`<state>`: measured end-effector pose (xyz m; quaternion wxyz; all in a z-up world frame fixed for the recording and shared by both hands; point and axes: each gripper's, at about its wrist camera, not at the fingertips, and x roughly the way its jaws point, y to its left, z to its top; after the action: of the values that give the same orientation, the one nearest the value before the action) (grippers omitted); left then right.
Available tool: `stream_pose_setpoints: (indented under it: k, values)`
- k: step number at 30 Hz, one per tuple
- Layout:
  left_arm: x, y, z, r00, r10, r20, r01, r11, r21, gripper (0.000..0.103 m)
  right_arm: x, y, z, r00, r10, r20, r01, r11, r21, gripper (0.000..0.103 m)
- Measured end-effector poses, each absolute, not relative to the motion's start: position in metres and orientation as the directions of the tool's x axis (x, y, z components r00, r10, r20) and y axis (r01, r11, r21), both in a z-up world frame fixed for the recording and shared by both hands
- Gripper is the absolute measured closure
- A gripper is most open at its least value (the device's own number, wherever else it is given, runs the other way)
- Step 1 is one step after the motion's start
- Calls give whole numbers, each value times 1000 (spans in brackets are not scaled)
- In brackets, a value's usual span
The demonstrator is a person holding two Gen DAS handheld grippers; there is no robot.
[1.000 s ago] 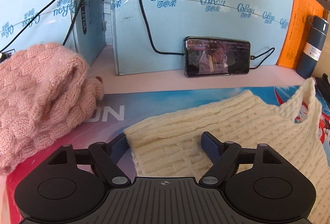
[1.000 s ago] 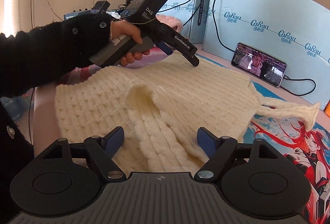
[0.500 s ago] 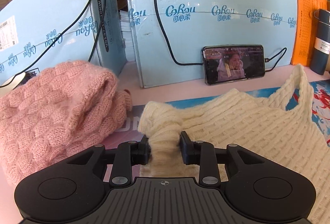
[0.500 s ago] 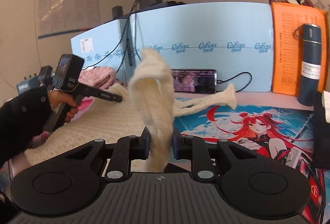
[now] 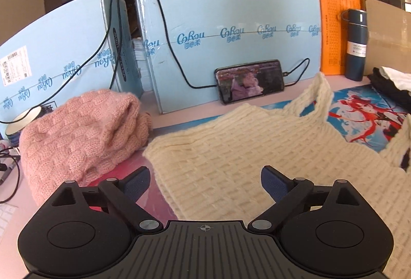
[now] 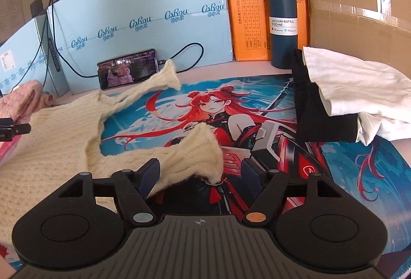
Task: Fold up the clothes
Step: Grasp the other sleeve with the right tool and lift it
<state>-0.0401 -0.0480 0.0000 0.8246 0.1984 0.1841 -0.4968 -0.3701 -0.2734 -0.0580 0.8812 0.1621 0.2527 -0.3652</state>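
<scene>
A cream knit vest (image 5: 257, 150) lies spread flat on the printed desk mat (image 6: 257, 109), its two shoulder straps toward the right. My left gripper (image 5: 205, 184) is open just above the vest's left hem edge, holding nothing. My right gripper (image 6: 201, 175) is open over the near strap (image 6: 195, 155), whose end lies loose between the fingers. The far strap (image 6: 159, 80) points toward the phone. The vest (image 6: 51, 140) fills the left of the right wrist view.
A pink knit sweater (image 5: 82, 135) is heaped at the left. Blue cartons (image 5: 231, 29) with a phone (image 5: 249, 81) and cable line the back. A blue vacuum bottle (image 6: 283, 14) and an orange box (image 6: 249, 4) stand back right. Black and white clothes (image 6: 334, 96) lie at right.
Both grippers were shut on the vest half a second ago, holding it up. Now both have opened and let go, and the vest lies flat on the mat.
</scene>
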Motion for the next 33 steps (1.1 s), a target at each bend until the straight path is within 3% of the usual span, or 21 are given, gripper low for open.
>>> stream_pose_setpoints:
  k: [6, 12, 17, 22, 24, 29, 31, 33]
  values:
    - [-58, -20, -3, 470, -735, -488, 877, 451, 165, 6, -365, -272, -64, 568, -578, -586, 739, 671, 55, 30]
    - [-83, 28, 5, 383, -866, -321, 917, 398, 21, 4, -375, -280, -60, 623, -544, -563, 745, 631, 215, 29]
    - [-113, 51, -2, 379, -903, -201, 925, 378, 46, 0, -383, -283, -58, 676, -506, -536, 722, 603, 340, 28]
    - [-138, 65, -10, 377, -907, -189, 925, 359, 126, 0, -381, -276, -58, 687, -500, -526, 710, 615, 343, 14]
    - [-145, 67, -10, 354, -906, -233, 933, 325, 153, 0, -381, -277, -60, 691, -495, -527, 708, 609, 356, 4]
    - [-165, 72, -15, 264, -908, -326, 953, 193, 234, 0, -373, -279, -62, 672, -515, -532, 726, 598, 339, 2]
    - [-171, 68, -21, 283, -889, -360, 941, 185, 283, 0, -367, -277, -62, 665, -522, -534, 729, 610, 311, 12]
    - [-174, 62, -28, 307, -871, -383, 930, 188, 316, 0, -361, -274, -63, 665, -525, -531, 725, 623, 293, 57]
